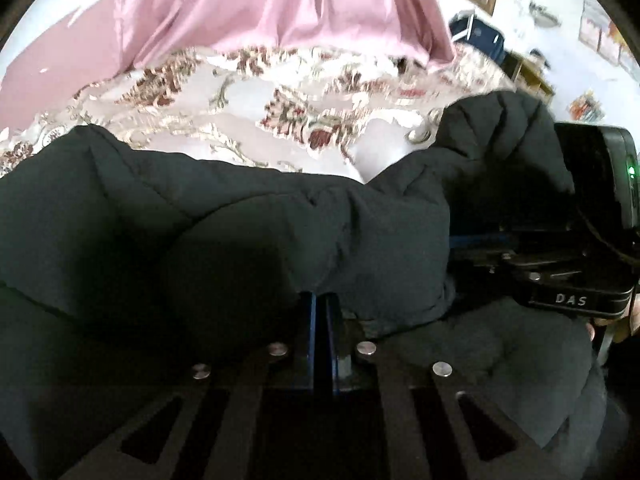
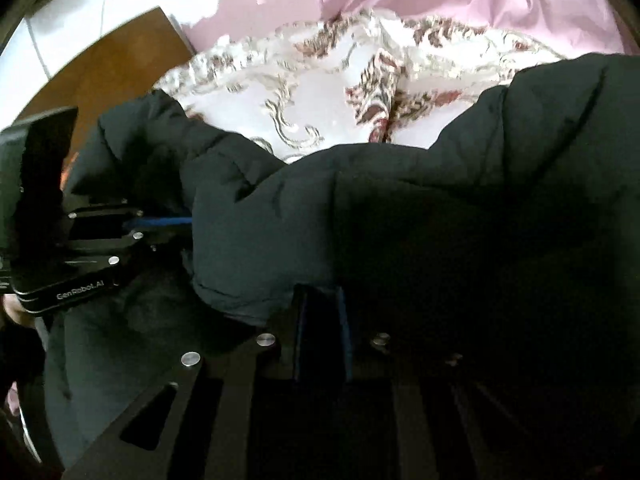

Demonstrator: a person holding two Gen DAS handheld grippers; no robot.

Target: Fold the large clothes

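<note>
The fold looked only begun to me: the black padded jacket (image 1: pixel 248 216) lay bunched over the floral bedspread (image 1: pixel 256 96), a thick, soft, quilted edge lifted. My left claw (image 1: pixel 320 312) was clamped tight on that edge, my right claw (image 2: pixel 320 300) pinching it too.

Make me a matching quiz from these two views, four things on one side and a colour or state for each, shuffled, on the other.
Things:
1. jacket
2. curtain
3. bedspread
4. left tool

Colours or states:
A. pink and glossy
B. shut on dark fabric
C. floral pattern on pale ground
D. black and puffy

Pairs: 1-D, 2-A, 3-C, 4-B
</note>
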